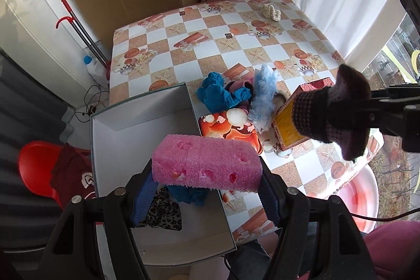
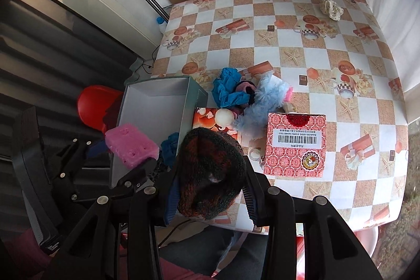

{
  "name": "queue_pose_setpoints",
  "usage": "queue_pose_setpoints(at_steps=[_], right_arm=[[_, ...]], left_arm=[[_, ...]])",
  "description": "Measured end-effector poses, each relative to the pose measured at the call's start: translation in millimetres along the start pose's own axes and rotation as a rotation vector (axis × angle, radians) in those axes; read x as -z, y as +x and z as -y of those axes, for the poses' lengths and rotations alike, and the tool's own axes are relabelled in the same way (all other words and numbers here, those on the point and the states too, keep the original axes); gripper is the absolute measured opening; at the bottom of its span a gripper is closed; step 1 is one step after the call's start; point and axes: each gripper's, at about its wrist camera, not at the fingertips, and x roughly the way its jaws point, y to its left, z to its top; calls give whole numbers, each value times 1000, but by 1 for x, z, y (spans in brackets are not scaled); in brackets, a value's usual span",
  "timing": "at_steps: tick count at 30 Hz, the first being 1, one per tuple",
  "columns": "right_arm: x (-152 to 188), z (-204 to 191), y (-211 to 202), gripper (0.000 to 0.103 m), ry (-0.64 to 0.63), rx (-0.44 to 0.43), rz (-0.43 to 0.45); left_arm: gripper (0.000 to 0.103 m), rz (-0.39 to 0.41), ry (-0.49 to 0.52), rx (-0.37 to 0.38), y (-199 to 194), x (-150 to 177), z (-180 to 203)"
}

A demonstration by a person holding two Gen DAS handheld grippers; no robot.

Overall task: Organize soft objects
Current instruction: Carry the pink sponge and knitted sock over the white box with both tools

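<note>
My left gripper point(image 1: 207, 190) is shut on a pink sponge point(image 1: 207, 162) and holds it above an open grey box point(image 1: 141, 127); the sponge also shows in the right wrist view point(image 2: 131, 146). Blue cloth point(image 1: 189, 194) and leopard-print fabric point(image 1: 162, 211) lie in the box. My right gripper point(image 2: 210, 196) is shut on a dark knitted item point(image 2: 210, 172), seen from the left wrist too point(image 1: 338, 117). A pile of soft things, blue cloth point(image 2: 227, 92) and a light blue fluffy piece point(image 2: 262, 101), lies on the table beyond the box.
A red patterned carton point(image 2: 295, 146) stands on the checkered tablecloth point(image 2: 288, 43). A cartoon-print box point(image 1: 228, 127) sits beside the grey box. A spotted cloth point(image 2: 331, 7) lies at the far corner. A red chair point(image 1: 36, 169) stands left of the table.
</note>
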Motion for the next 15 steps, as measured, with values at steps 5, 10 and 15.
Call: queue_pose_setpoints(at_steps=[5, 10, 15], right_arm=[[-5, -19, 5, 44, -47, 5, -12], [-8, -35, 12, 44, -89, 7, -34], [-10, -48, 16, 44, -118, 13, -42]], left_arm=[[73, 14, -37, -11, -4, 7, -13], [73, 22, -65, -20, -6, 14, -23], [73, 27, -82, -28, -7, 19, -30]])
